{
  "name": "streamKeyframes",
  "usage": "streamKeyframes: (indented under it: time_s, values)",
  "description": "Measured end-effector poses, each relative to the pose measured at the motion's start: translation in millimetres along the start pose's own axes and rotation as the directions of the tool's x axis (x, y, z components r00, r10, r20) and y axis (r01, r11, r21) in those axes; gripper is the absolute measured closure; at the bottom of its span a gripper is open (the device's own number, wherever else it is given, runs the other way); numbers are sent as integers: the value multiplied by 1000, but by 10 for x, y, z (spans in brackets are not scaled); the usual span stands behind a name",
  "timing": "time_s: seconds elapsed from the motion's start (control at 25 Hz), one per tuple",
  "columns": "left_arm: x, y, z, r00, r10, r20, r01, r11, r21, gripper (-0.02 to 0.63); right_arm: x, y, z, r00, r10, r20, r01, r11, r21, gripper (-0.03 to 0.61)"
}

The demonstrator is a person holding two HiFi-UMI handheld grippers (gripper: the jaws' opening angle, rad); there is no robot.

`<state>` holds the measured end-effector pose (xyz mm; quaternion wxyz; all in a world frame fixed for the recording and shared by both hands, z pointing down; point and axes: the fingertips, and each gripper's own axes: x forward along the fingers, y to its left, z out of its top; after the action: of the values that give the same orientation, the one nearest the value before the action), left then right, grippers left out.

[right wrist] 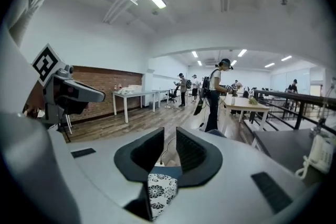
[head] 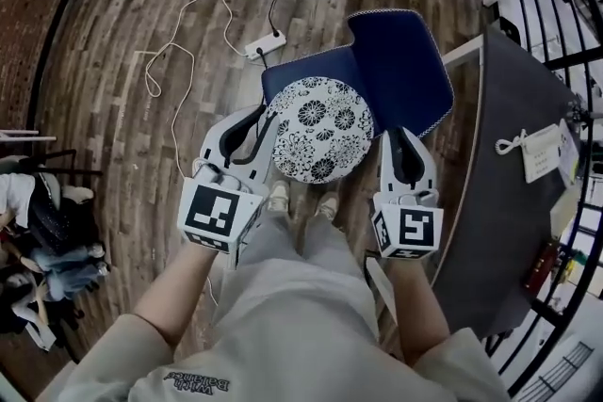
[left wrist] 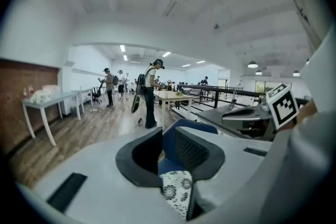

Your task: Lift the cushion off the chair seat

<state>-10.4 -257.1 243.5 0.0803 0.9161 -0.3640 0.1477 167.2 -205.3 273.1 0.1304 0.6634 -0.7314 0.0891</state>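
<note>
The round white cushion printed with navy flowers (head: pixel 316 129) lies flat on the seat of the dark blue chair (head: pixel 400 61). The left gripper (head: pixel 250 127) sits just beside the cushion's left rim and the right gripper (head: pixel 402 141) beside its right rim, about equally near. Both pairs of jaws stand slightly parted and clamp nothing; the cushion shows just below each gap.

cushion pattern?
The cushion is white with a dark floral print; head view shows it best.

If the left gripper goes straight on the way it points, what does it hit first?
Probably the cushion, whose left edge shows low between the slightly parted jaws of the left gripper. Past that, the blue chair back. Depth is unclear.
</note>
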Motion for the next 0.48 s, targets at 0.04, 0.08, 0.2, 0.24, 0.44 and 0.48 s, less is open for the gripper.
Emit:
streamKeyframes:
  time_s: [0.04, 0.08, 0.2, 0.24, 0.44, 0.48]
  values:
    - [85, 16, -122, 1000, -21, -15, 20, 999, -44, 541, 89, -31, -97, 1000, 5, -18, -4, 1000, 29, 496]
    - [170, 37, -254, 999, -33, -32, 30, 997, -71, 535, 175, -60, -198, 999, 9, -35, -7, 998, 56, 482]
    - [454, 105, -662, 996, -37, -85, 31, 997, -68, 531, 445, -144, -522, 997, 9, -77, -3, 997, 75, 446]
    - [561, 120, -808, 994, -42, -101, 35, 997, -72, 529, 539, -170, -652, 996, 11, -93, -4, 997, 74, 434]
    - [1050, 211, -1715, 977, -79, -198, 46, 985, -167, 505, 947, -298, -1437, 981, 24, -193, -9, 997, 82, 393]
    - [1129, 245, -1911, 973, -73, -218, 34, 984, -175, 503, 1000, -323, -1628, 976, 21, -218, -4, 997, 79, 390]
